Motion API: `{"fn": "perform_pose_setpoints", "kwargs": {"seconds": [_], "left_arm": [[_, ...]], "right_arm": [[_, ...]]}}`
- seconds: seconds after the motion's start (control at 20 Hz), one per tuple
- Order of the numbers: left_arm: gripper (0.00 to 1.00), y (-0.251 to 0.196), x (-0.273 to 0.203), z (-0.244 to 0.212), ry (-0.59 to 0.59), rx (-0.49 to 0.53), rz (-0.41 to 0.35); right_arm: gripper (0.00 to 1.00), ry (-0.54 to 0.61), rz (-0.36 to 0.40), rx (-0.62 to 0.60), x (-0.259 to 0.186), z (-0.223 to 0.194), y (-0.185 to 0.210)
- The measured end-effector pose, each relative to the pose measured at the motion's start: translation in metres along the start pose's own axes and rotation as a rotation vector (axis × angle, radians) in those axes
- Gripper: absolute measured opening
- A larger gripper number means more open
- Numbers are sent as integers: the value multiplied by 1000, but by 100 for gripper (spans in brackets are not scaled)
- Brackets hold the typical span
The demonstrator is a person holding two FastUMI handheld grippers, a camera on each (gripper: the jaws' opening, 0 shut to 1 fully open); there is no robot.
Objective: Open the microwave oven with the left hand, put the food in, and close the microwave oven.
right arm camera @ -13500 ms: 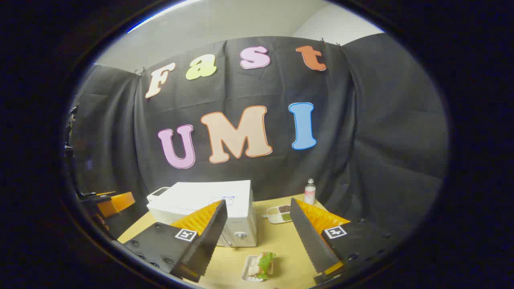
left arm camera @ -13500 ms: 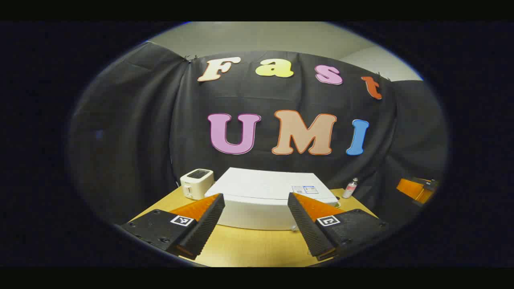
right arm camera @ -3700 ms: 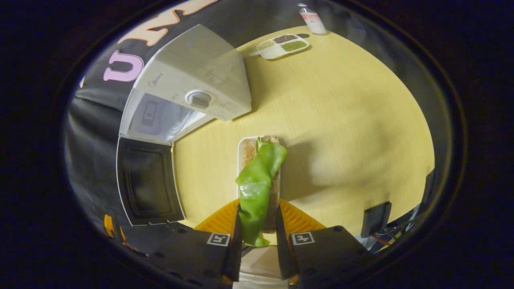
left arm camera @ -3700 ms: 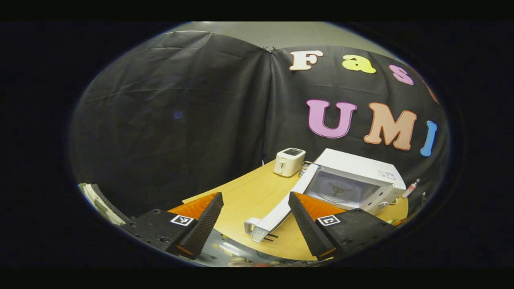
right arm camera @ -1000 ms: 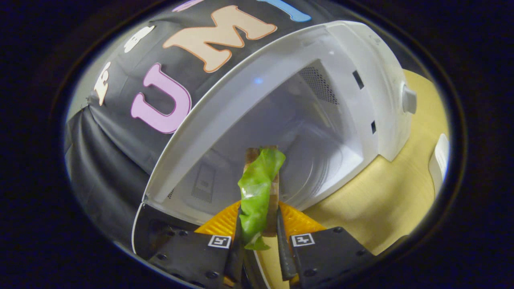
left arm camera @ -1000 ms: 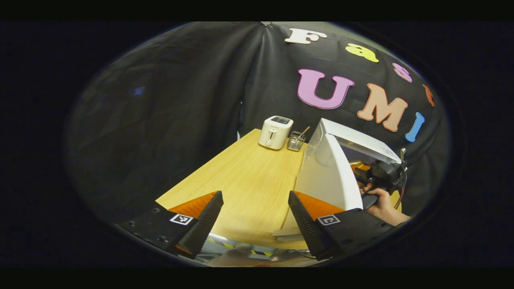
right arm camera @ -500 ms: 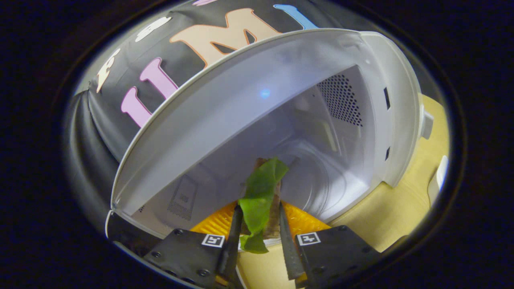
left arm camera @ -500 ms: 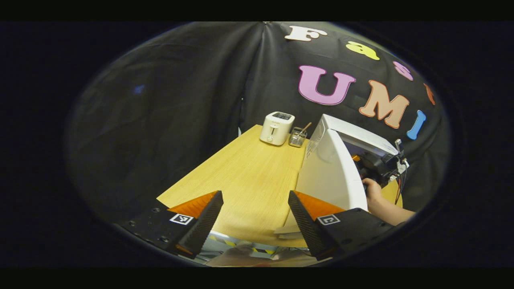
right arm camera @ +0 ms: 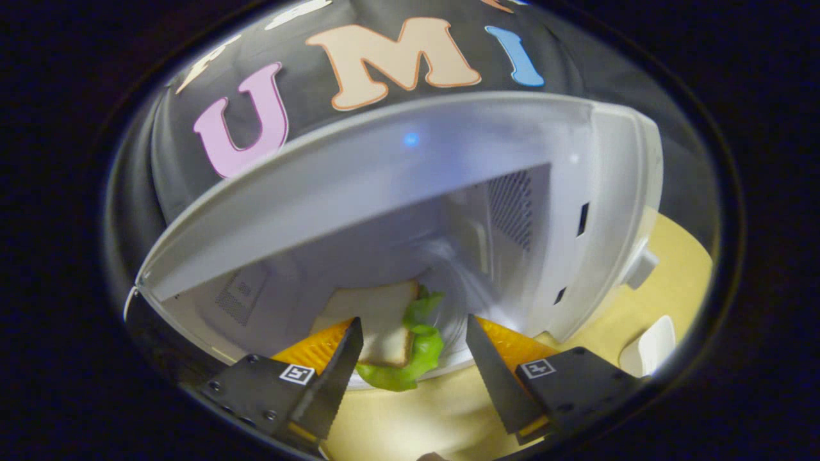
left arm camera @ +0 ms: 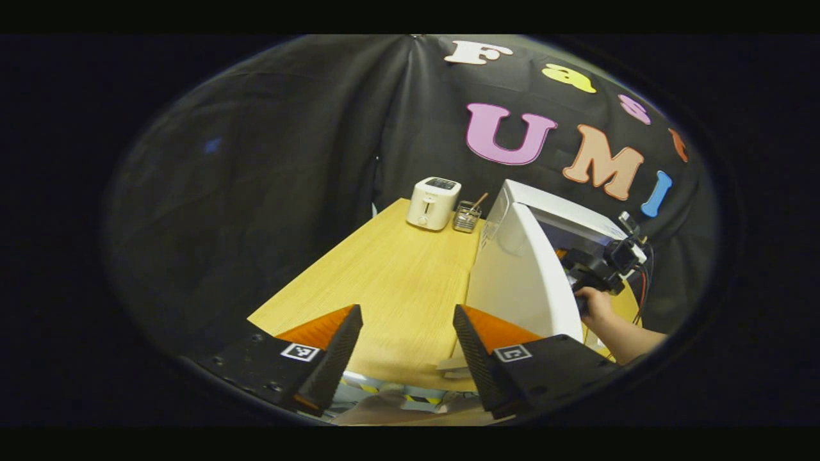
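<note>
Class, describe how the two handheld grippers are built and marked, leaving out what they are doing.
Each gripper, left gripper and right gripper, has two wedge-shaped fingers with ribbed inner faces on black bolted blocks, each block bearing a square black-and-white marker. In the left gripper view, cables trail from the far gripper, gripped by a bare hand.

The white box-shaped microwave oven point(right arm camera: 596, 192) stands open – its door point(left arm camera: 522, 275) swung wide – with the bread-and-green-lettuce sandwich point(right arm camera: 397, 333) lying flat just inside, near the opening.

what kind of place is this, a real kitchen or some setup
Likely a staged recording booth, not a real kitchen: a black cloth wall backs a wooden table carrying a toaster and an open microwave.
</note>
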State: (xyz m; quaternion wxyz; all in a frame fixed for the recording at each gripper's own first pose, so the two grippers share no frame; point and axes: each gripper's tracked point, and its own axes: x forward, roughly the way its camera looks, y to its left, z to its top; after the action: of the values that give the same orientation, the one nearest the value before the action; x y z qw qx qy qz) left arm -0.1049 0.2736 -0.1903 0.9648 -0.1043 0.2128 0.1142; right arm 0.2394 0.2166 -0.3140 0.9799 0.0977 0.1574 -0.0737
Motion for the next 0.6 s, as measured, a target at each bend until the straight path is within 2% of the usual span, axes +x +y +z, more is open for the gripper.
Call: {"fn": "perform_pose_setpoints", "kwargs": {"seconds": [0.05, 0.1, 0.2, 0.25, 0.3, 0.45, 0.6], "left_arm": [[76, -1, 0, 0, 4, 4, -3], [72, -1, 0, -1, 8, 7, -5], [57, 1, -1, -5, 17, 19, -5], [45, 0, -1, -7, 25, 27, -11], [41, -1, -1, -7, 30, 33, -13], [0, 0, 0, -9, 31, 52, -9], [0, -11, -2, -11, 41, 65, -50]], "right_arm": [[99, -14, 3, -7, -8, 7, -2], [99, -34, -4, -20, -17, 15, -5], [99, -79, -15, -41, -36, 31, -15], [99, -90, -15, -45, -46, 37, -18], [99, -93, -14, -44, -56, 41, -22], [100, -123, -14, -36, -87, 55, -34], [99, -150, -27, -21, -121, 63, -46]]}}
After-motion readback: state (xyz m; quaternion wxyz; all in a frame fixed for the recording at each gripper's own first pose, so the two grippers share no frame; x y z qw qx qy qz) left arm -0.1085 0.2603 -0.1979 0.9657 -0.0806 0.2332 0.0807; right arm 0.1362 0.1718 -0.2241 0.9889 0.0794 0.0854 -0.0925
